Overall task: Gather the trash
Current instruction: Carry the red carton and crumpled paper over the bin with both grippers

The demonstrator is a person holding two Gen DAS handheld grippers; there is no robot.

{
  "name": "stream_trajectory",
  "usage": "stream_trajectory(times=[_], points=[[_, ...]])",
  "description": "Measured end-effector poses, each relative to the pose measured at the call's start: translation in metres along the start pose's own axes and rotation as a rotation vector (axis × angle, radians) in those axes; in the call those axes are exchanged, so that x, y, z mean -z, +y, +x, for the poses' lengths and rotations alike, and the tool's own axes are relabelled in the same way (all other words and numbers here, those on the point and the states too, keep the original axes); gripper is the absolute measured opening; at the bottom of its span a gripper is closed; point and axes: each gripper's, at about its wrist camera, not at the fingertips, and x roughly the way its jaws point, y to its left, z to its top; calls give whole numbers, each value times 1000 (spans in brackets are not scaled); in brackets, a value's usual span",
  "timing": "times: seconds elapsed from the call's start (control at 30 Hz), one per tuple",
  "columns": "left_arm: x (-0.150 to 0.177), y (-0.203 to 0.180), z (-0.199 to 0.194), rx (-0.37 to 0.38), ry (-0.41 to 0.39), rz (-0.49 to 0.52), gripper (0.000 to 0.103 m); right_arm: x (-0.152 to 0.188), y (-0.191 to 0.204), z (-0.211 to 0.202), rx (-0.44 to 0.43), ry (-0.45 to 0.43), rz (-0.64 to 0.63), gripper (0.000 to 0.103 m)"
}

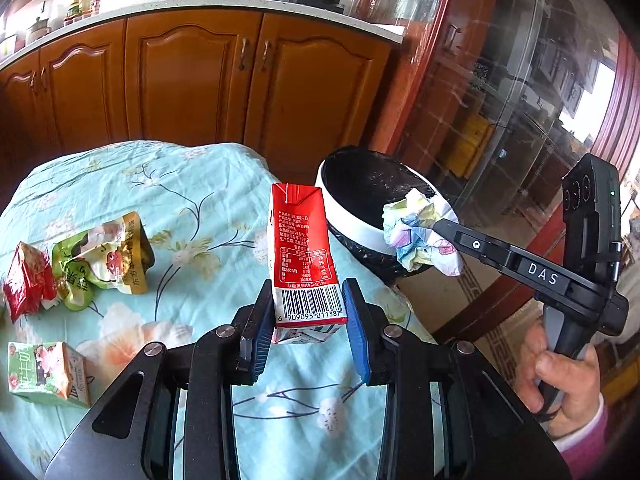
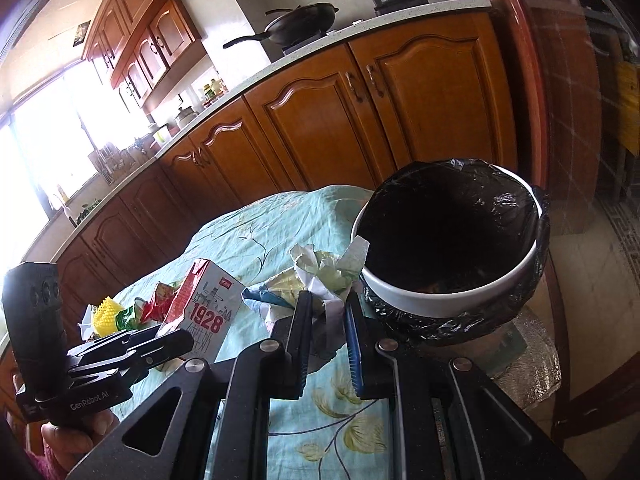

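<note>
My left gripper (image 1: 308, 312) is shut on a red milk carton (image 1: 306, 260) and holds it upright above the table; the carton also shows in the right wrist view (image 2: 204, 312). My right gripper (image 2: 328, 312) is shut on a crumpled colourful paper wad (image 2: 320, 280), seen in the left wrist view (image 1: 416, 236) at the near rim of the white trash bin (image 2: 440, 300) with a black liner, which also shows in the left wrist view (image 1: 352, 220). The bin stands at the table's right edge.
On the light-blue flowered tablecloth (image 1: 200, 208) lie a green snack packet (image 1: 104, 260), a red packet (image 1: 26, 280) and a green carton (image 1: 48, 372) at the left. A yellow spiky ball (image 2: 106, 312) lies beyond the carton. Wooden kitchen cabinets (image 1: 192, 80) stand behind.
</note>
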Motion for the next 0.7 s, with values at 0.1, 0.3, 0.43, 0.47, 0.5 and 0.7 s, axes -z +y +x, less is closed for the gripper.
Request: stream_trajectory(times=[0.1,0.3,0.43,0.47,0.5,0.7], points=[[-5,-5,6,12,5,14,31,-2,-6,-4,6,-9,8,16],[-13,-17,17,29,16,37,31,-7,-16,-8,17,-23,22,16],[-19,-24,22,41,18,55,31,-10,-23,-10,28,-30,29,16],[-22,-26,24,44,17,60,31,-10,-25,-10,31,-32,31,16],[-24,-28,25,48,16,65,31,-11,-27,-11,34,-34,34,16],[-37,-39,36,71,20,89,31,-17,-40,-12,50,-48,54,16]])
